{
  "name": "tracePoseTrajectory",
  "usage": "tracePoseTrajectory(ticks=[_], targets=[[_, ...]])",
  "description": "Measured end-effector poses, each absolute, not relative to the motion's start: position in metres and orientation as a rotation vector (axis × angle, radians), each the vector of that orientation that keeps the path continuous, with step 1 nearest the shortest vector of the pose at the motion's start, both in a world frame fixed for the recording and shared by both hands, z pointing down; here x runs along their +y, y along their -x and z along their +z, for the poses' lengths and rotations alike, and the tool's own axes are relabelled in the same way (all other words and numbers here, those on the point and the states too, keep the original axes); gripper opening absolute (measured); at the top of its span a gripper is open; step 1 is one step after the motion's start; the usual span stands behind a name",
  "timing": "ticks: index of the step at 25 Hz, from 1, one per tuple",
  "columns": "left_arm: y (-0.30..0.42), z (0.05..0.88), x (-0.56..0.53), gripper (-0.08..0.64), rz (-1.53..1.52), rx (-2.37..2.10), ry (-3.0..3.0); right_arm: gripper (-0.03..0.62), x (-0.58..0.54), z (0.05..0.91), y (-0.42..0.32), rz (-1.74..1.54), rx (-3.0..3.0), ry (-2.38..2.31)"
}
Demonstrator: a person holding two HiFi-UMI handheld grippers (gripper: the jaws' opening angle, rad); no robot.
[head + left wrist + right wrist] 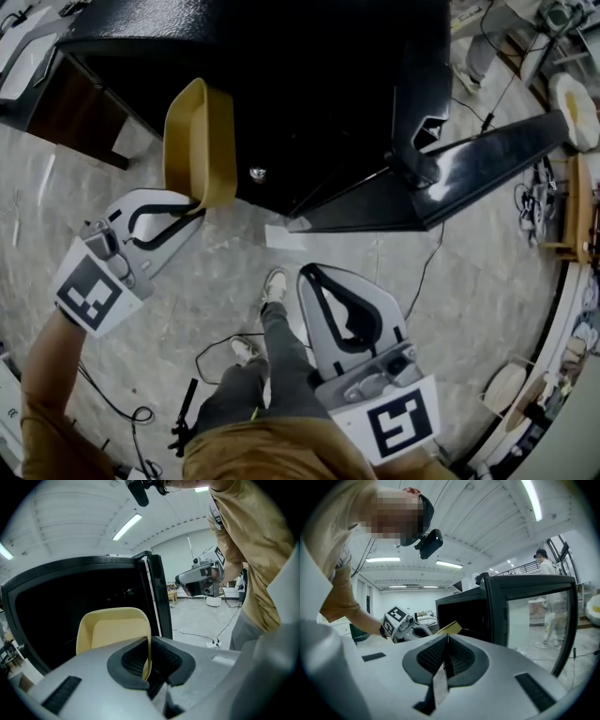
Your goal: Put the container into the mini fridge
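1. My left gripper (187, 212) is pinching the container (199, 141) by its rim, just before the open fridge (309, 84).
2. My right gripper (328, 277) is hanging closed, empty.
3. Risk: the thin rim slipping, or the container clipping the fridge frame.

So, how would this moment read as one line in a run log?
left gripper: shut on container wall | container: yellow, in front of open mini fridge | door: open | right gripper: shut, empty

The container (199, 141) is yellow, the mini fridge (309, 84) black, the floor (225, 281) grey.
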State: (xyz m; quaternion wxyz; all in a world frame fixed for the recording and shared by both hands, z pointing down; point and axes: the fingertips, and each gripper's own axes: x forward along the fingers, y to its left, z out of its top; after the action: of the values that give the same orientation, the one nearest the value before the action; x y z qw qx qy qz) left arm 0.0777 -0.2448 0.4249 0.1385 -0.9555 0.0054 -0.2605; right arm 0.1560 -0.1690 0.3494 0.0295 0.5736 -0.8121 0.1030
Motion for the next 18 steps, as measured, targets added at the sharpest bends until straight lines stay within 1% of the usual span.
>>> tracePoseTrajectory(ticks=[6,18], targets=[[-0.090,0.446,-0.256,0.015,-0.825,0.008,2.777,0.002,-0.175,0.355,-0.162,0.295,-2.486,-1.760],[-0.108,0.520,-0.304,0.015,-0.968,-0.096,2.704,0.002,-0.206,0.401,-0.157,0.309,-2.486,-1.733]])
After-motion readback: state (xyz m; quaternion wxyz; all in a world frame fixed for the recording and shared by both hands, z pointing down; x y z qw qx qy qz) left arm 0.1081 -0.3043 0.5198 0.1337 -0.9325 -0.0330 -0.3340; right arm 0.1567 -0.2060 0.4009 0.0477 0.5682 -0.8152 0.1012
